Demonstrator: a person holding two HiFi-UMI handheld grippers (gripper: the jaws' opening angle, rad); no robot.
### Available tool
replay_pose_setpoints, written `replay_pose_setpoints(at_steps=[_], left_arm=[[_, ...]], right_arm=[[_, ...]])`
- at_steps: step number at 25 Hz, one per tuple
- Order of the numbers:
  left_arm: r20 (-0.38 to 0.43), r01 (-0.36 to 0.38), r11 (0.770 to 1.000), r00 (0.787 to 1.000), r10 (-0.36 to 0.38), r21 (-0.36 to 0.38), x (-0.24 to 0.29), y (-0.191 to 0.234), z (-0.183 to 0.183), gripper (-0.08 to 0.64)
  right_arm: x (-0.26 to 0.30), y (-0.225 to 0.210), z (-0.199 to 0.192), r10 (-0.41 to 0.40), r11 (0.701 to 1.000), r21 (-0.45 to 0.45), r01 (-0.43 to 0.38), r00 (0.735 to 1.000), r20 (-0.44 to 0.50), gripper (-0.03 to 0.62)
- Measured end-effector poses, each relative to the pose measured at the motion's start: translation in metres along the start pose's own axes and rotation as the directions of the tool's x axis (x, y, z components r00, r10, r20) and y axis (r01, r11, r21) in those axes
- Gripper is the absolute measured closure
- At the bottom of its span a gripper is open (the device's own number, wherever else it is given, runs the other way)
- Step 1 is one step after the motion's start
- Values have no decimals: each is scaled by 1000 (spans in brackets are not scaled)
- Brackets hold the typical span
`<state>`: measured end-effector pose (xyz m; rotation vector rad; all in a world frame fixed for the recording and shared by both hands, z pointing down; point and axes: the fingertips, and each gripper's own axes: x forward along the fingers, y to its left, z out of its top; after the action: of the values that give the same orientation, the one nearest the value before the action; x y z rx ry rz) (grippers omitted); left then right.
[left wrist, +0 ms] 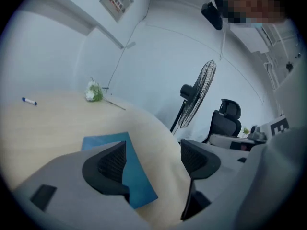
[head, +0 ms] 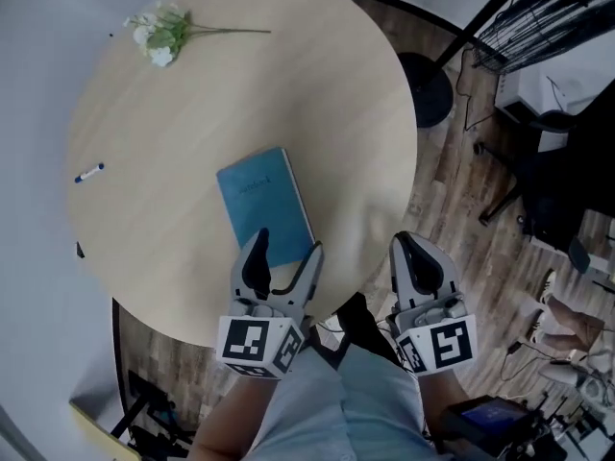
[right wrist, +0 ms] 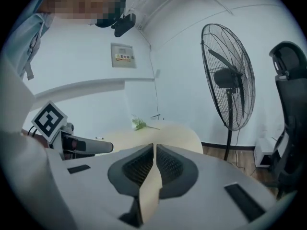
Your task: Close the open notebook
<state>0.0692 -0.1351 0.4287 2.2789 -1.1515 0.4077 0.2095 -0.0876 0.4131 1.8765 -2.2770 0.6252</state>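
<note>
I'm looking at the notebook [head: 264,205], which is lying shut, blue cover up, on the round table [head: 192,94] toward the edge nearest me, its long side running away from me. I'm holding the left gripper [head: 286,248] over the notebook's near end. In the left gripper view [left wrist: 153,159] its fingers are standing wide apart with nothing pressed between them. The notebook [left wrist: 139,181] is showing down on the tabletop, partly behind one finger.

I'm carrying the right gripper [head: 411,246] just off the table's rim, to the right of the notebook, over the wood floor. In the right gripper view [right wrist: 154,150] its fingers are sitting together with nothing in them.

Farther out on the table, a pen [head: 89,172] is lying near the left rim and a flower [head: 159,35] near the far rim, both well apart from the notebook. A fan [right wrist: 228,75] is standing on the floor beyond the table.
</note>
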Motion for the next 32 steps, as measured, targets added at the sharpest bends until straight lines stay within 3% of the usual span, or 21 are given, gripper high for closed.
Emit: replay_pose_setpoints(at_steps=[5,8,10,14,18,22,32], left_arm=[[225,-95,993,971,76,73,-75,-13,62,192],[333,-171,980,934,128,104,-128,-22,84,193],[410,-225,969,897,165,101,-160,-22,100,206],[508,-325,944,824,251,62,-212,-19,119,350],[541,-395,917,783,308,50,-238,-14,122,515],[552,-418,907,770,321,55,-243,-11,125,538],[548,-455,886,764,339,87,-249,1,126,540]], right_arm=[[-8,47,71,137,985,-122,-121,982,133,541],[-23,82,102,206,966,-191,-174,965,162,541],[-30,108,119,254,948,-239,-209,952,173,541],[-49,145,137,320,916,-317,-244,923,214,541],[-54,164,142,344,899,-361,-248,911,229,541],[-51,174,145,354,888,-389,-246,905,237,541],[-57,182,142,357,883,-402,-242,902,243,543]])
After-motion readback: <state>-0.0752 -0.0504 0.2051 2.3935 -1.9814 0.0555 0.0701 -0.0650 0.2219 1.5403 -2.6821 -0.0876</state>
